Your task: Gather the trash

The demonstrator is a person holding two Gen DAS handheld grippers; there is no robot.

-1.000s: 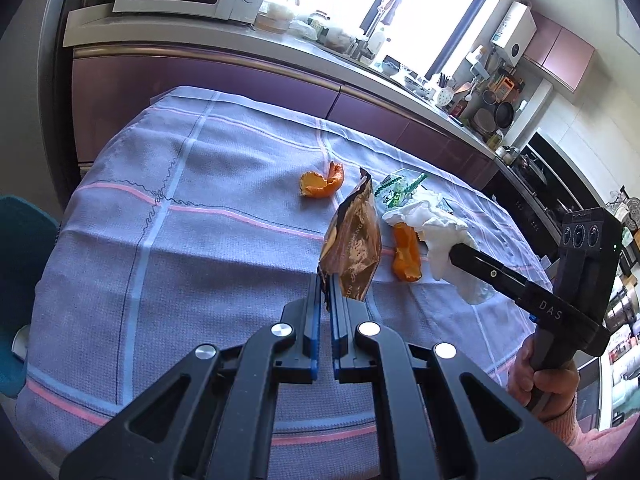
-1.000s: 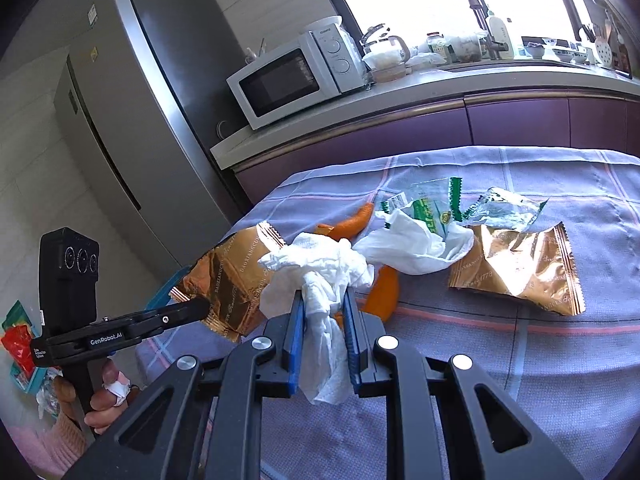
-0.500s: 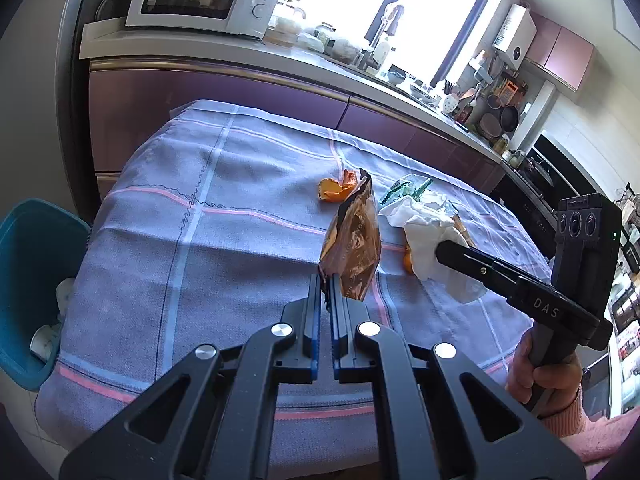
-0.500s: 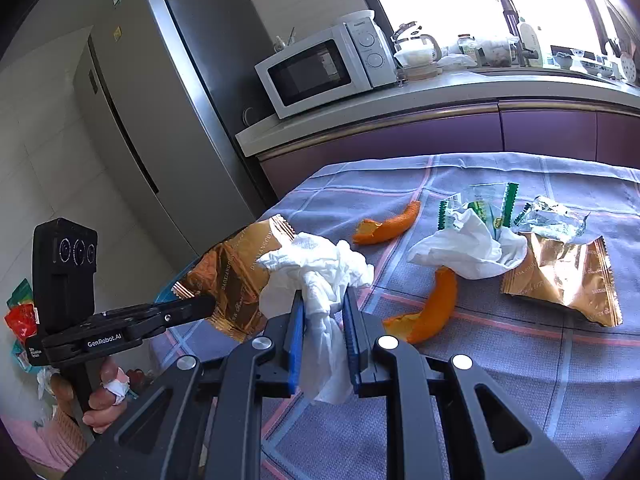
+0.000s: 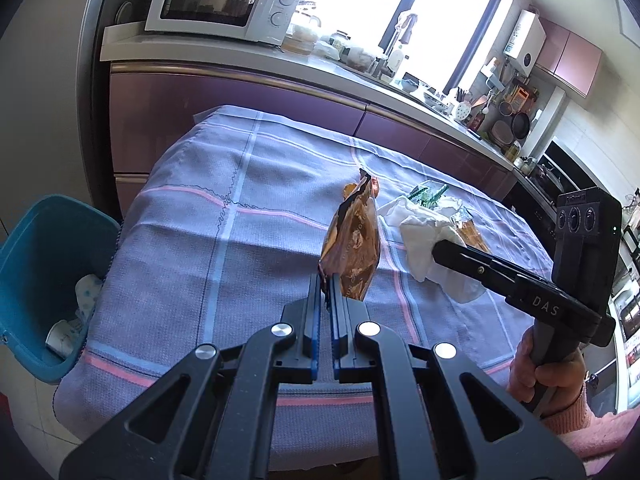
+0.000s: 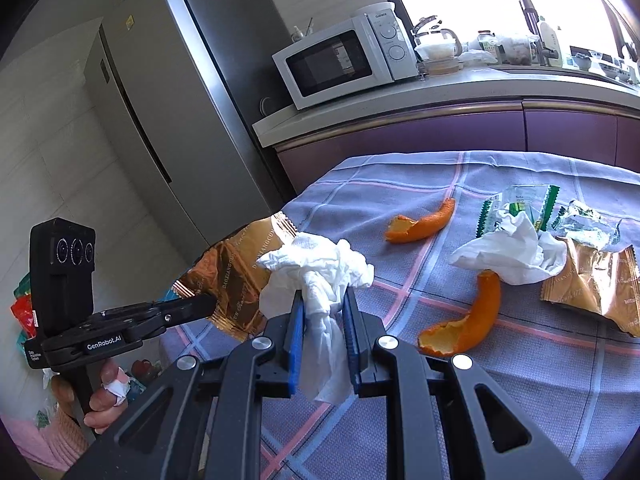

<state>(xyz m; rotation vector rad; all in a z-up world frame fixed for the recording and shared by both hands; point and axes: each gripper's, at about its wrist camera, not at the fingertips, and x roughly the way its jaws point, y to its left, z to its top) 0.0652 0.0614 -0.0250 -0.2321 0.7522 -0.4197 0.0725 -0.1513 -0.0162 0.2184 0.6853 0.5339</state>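
Above the checked cloth [image 5: 248, 240], a crinkled gold foil wrapper [image 5: 352, 248] is pinched flat by the left gripper [image 5: 326, 280], while a crumpled white tissue [image 6: 320, 272] is squeezed by the right gripper [image 6: 322, 300]; curled orange peels [image 6: 468, 320] lie behind.

— What sort of place is this?
— A home kitchen: a white microwave [image 5: 227, 0] on the counter [image 5: 248, 58], purple cabinets [image 6: 440, 136], a tall steel fridge [image 6: 160, 92].
— Anything more?
— Pans [image 5: 516, 122] by the window, a table under a checked cloth [image 5: 224, 208].
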